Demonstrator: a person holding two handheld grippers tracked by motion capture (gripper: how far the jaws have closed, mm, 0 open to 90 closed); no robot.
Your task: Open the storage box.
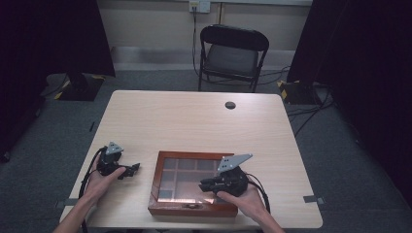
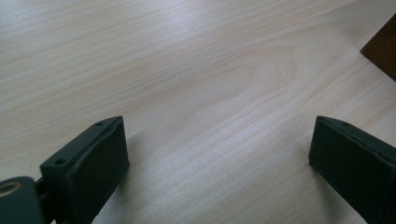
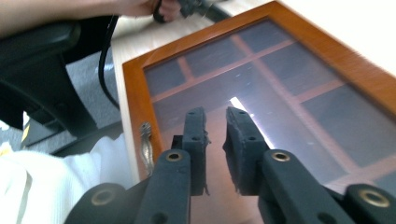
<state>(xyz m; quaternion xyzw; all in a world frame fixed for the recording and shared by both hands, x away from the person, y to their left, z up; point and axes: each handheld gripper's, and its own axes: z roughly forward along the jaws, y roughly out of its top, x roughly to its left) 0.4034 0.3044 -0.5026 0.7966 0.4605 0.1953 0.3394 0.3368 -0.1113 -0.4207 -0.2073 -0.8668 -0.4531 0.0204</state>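
While over the box [image 1: 193, 209] lid, right gripper [image 3: 215, 116] hovering, jaws narrowed to a slim gap, nothing between. Box lying at table [image 1: 194, 121] near edge, glass lid closed. Left gripper [image 1: 134, 168] just left of box, jaws wide, empty, low over bare wood.

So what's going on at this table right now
A person holds a claw in each hand at a wooden table. The right claw hovers over the glass lid of a closed wooden box, jaws close together with a narrow gap and gripping nothing. The left claw sits open over bare tabletop left of the box.
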